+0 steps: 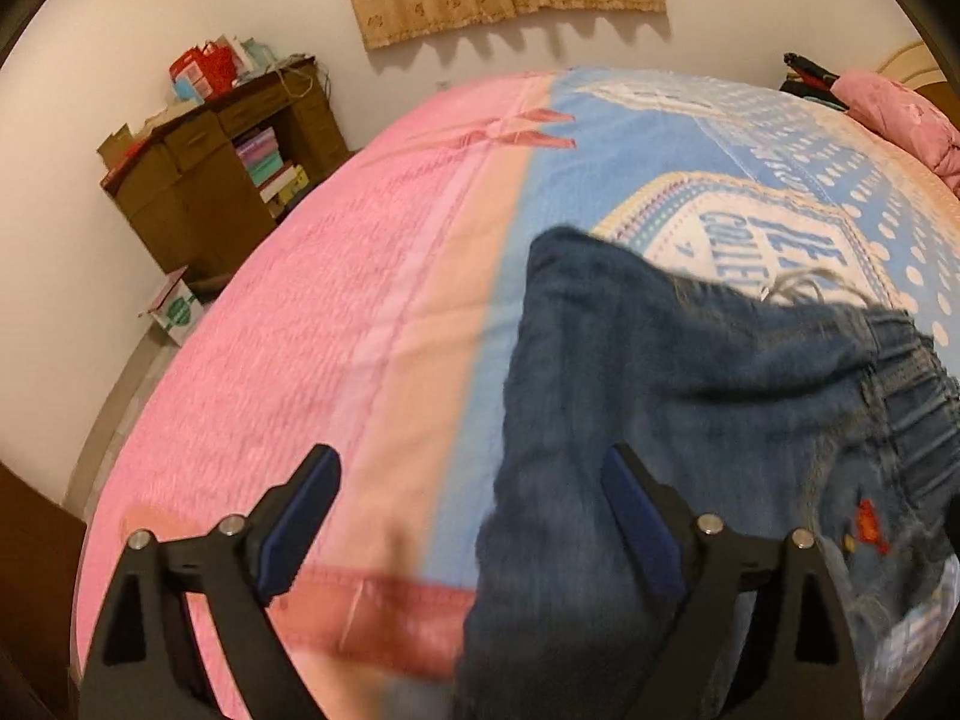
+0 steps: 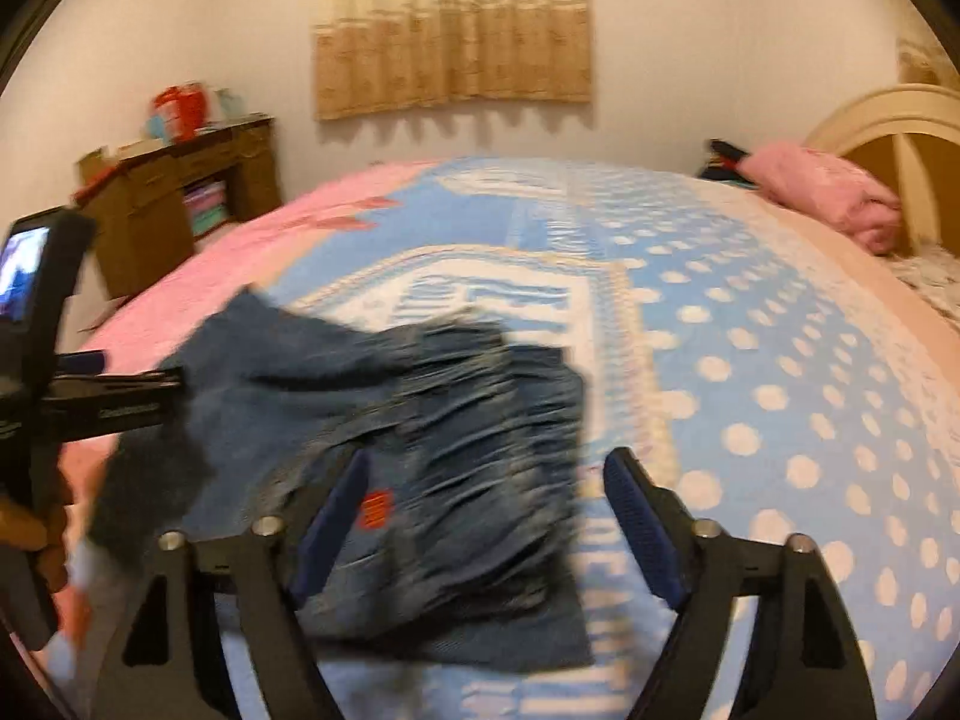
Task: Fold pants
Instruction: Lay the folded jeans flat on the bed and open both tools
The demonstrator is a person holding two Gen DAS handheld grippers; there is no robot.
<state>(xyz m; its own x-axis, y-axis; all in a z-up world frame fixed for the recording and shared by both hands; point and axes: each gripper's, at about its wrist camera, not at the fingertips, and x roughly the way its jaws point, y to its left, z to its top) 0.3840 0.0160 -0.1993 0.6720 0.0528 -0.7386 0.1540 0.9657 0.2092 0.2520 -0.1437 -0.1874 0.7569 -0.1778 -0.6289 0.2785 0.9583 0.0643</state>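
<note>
A wide bed [image 1: 372,324] fills both views, spread with a quilt that is pink along its left side and pale blue with white dots and a printed panel of letters across the middle and right. Behind the bed's far edge a beige patterned curtain [image 2: 450,24] hangs on a pale wall. Past the bed's far left corner stands a dark wooden desk [image 1: 198,192], with stacked books in its open shelf and red and teal things on its top. At the bed's far right corner a cream headboard [image 2: 888,114] curves up, and a bunched pink blanket [image 2: 822,192] lies against it.

The blue denim pants [image 1: 660,372] lie on the blue part of the quilt near the bed's near edge, folded over into a compact shape. The gathered elastic waistband sits toward the right in the left wrist view, with a small red patch close to it. A light drawstring trails off the far edge of the denim onto the printed panel.

The left gripper [image 1: 471,510] hangs over the pants' left edge with its jaws spread wide; nothing is between the pads, and the right pad is above the denim. The right gripper [image 2: 486,522] hangs over the waistband side, its jaws apart and not pressing the cloth. Both views are blurred.
</note>
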